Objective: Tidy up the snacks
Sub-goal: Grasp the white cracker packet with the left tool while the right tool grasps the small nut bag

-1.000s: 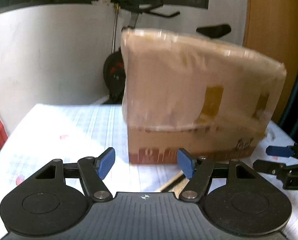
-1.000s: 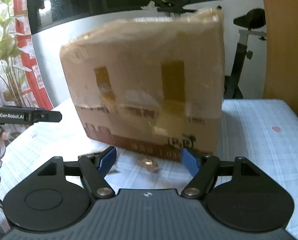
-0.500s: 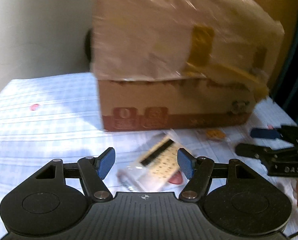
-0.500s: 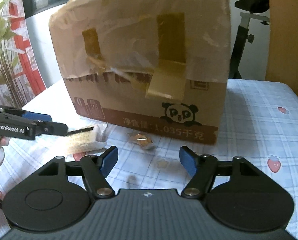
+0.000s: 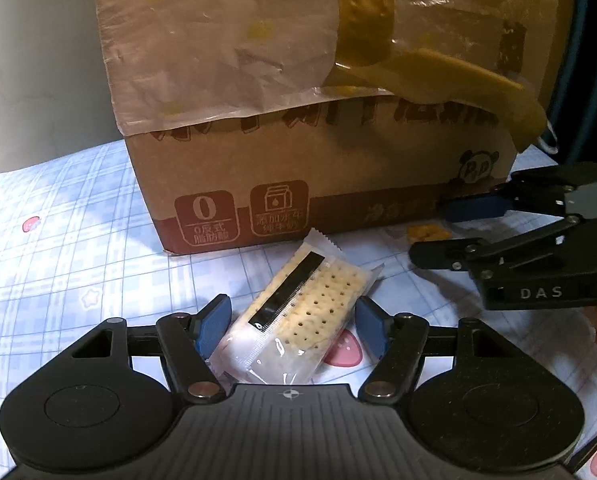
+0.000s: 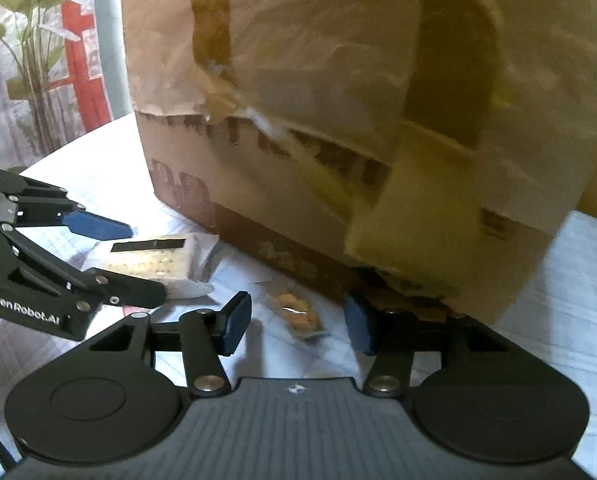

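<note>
The left gripper [image 5: 290,326] stands open around a clear-wrapped packet of pale crackers [image 5: 304,312] — not clamped. The right gripper [image 6: 296,322] is open too, astride a small golden wrapped snack [image 6: 298,314] beside the brown cardboard box [image 6: 338,120].

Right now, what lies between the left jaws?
The cracker pack, flat on the tablecloth, jaws open beside it; seen in the left wrist view.

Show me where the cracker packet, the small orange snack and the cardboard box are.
cracker packet [image 5: 298,312], left wrist view, on the crackers.
small orange snack [image 6: 298,314], right wrist view, middle of wrapper.
cardboard box [image 5: 306,160], left wrist view, bare front wall.
</note>
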`<state>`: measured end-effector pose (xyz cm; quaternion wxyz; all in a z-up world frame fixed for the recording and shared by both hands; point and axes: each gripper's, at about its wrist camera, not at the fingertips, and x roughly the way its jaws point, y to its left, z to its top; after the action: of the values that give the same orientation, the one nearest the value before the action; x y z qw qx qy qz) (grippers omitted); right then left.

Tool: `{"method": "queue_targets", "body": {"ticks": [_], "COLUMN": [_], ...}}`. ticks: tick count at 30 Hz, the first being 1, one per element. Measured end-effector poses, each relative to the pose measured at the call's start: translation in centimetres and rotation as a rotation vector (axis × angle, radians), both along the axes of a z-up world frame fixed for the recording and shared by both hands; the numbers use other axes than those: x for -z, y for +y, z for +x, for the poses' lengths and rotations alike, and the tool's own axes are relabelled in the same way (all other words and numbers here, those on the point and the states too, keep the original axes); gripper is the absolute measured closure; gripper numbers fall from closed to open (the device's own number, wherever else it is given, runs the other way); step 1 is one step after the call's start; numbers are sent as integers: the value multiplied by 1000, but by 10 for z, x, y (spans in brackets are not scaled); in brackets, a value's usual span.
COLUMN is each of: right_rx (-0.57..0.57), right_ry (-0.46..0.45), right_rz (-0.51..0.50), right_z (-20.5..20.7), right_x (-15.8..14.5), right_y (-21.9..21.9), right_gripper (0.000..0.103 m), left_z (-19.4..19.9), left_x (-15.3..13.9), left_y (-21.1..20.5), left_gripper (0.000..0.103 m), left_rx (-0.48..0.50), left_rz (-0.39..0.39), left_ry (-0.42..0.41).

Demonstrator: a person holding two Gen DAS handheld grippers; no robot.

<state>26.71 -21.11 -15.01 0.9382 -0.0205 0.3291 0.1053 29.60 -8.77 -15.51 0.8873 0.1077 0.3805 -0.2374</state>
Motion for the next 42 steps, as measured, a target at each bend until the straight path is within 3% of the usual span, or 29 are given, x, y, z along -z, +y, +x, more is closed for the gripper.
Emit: {"method": "queue_targets", "body": {"ticks": [3,7,12,19,26,42], "right_rx": [-13,14,32,81,113,109], "right_ry": [16,17,26,33,32,-37], "right_rz": [-16,6,43,117,160,144], "right_z": [5,6,-1,-23,-42,-60], "right_x": [5,5,5,6,7,18], "right_y": [4,1,-2,-5,-4,2], "right_gripper": [58,79,81,82,82,81], "left_z": [0,1,-4,-21,-44,-48], "left_x": [1,4,3,-1,2,5], "left_y": [0,-3,-5,9,22,17], "left_gripper": [33,32,41,51,52,51], "left_rx": [-5,-5,-5,-108,-194,-192], "left_rz": [2,16,16,-28,-36,-2], "left_ry": [-2,-9,-11,22,29,2]}}
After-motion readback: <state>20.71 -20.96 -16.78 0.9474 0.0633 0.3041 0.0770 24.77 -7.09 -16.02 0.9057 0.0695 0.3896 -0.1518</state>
